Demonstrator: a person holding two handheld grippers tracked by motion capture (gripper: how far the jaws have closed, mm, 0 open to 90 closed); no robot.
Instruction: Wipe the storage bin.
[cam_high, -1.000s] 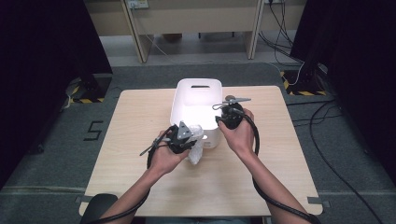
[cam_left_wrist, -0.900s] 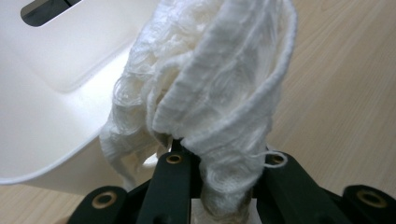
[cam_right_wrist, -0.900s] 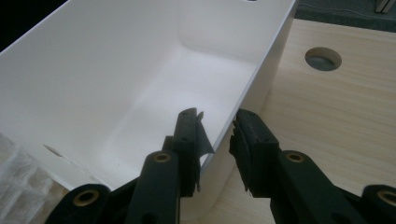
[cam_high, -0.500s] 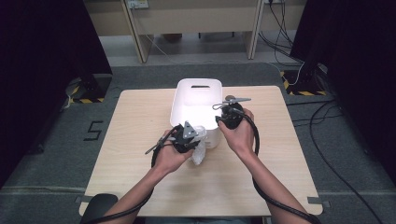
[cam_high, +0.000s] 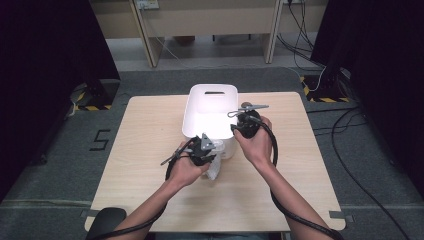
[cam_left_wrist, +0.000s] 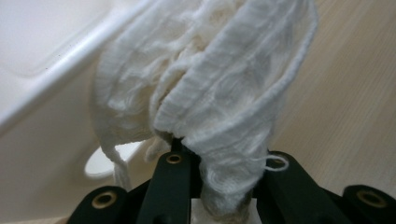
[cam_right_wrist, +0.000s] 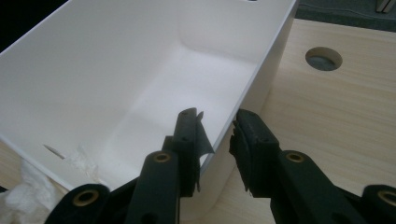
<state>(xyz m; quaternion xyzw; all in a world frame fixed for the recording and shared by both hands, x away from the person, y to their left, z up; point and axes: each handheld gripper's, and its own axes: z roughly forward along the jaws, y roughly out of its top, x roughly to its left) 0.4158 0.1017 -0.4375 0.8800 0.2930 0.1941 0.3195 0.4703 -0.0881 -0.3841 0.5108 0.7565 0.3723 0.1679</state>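
Here we see the left gripper (cam_high: 209, 149) closed on a white knitted cloth (cam_left_wrist: 205, 98); in the left gripper view the bunched fabric is pinched between the two black jaws and fans out ahead of them, hiding the pads. In the high view the cloth (cam_high: 214, 167) hangs from this gripper, just in front of the near wall of the white bin (cam_high: 210, 100), with its lower end down by the table (cam_high: 150, 130); we cannot tell whether it rests on the wood. In the left gripper view the bin's rim (cam_left_wrist: 60, 65) runs beside the cloth, to the left of the jaws, and bare table (cam_left_wrist: 355, 93) lies to their right.

The right gripper (cam_right_wrist: 217, 135) straddles the bin's side wall (cam_right_wrist: 261, 74): one jaw stands inside the bin, the other outside over the table (cam_right_wrist: 336, 121). The jaws are partly open, and a gap shows between the outer pad and the wall; we cannot tell whether the inner pad presses on it. A fold of the cloth (cam_right_wrist: 28, 191) shows at the bin's near corner, well to the left of these jaws. In the high view the right gripper (cam_high: 239, 126) sits at the bin's right rim, near the left gripper.
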